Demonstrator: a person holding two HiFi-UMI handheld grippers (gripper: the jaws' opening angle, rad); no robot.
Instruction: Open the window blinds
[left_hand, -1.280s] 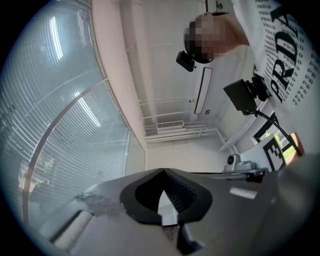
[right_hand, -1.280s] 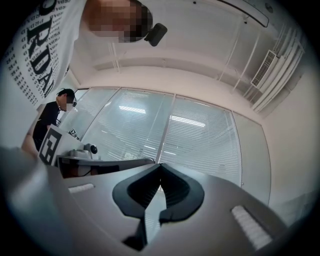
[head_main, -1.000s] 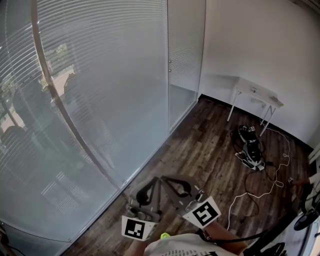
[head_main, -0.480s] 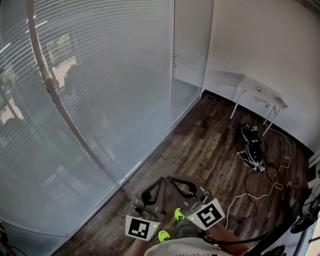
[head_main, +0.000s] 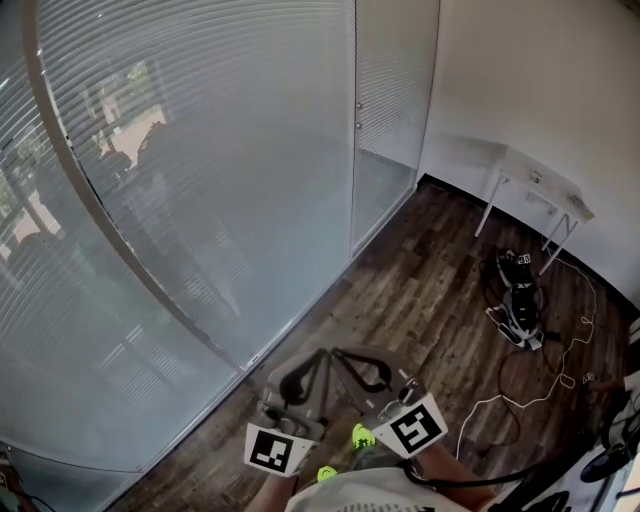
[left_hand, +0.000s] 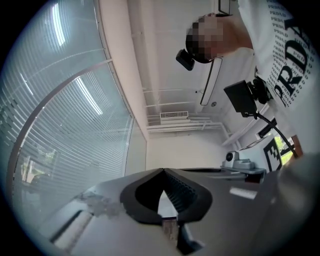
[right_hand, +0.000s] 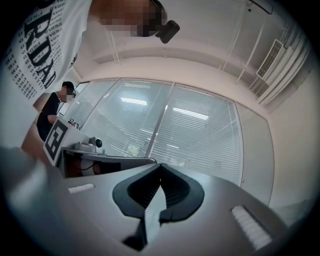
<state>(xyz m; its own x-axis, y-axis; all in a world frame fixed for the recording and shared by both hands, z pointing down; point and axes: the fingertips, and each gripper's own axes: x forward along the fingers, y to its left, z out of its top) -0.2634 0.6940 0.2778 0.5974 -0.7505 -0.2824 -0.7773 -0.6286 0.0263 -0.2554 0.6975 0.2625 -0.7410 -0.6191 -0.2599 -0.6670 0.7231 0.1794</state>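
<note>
The window blinds (head_main: 190, 170) are white horizontal slats behind a big glass wall that fills the left of the head view. Their slats lie nearly flat, and blurred shapes show through. The blinds also appear in the left gripper view (left_hand: 60, 125) and in the right gripper view (right_hand: 195, 130). My left gripper (head_main: 318, 357) and right gripper (head_main: 340, 355) are side by side at the bottom centre, well short of the glass. The left gripper (left_hand: 163, 170) is shut with nothing in it. So is the right gripper (right_hand: 160, 165), its jaw tips touching.
A narrow glass panel with blinds (head_main: 392, 90) adjoins the white wall. A white table (head_main: 540, 188) stands at the right, with a device and cables (head_main: 520, 305) on the dark wood floor (head_main: 420, 290). A seated person (right_hand: 54, 107) and a camera on a stand (left_hand: 244, 97) are behind.
The room has slid right in the head view and the glass wall fills more of it. Both grippers stay shut and together at the bottom centre.
</note>
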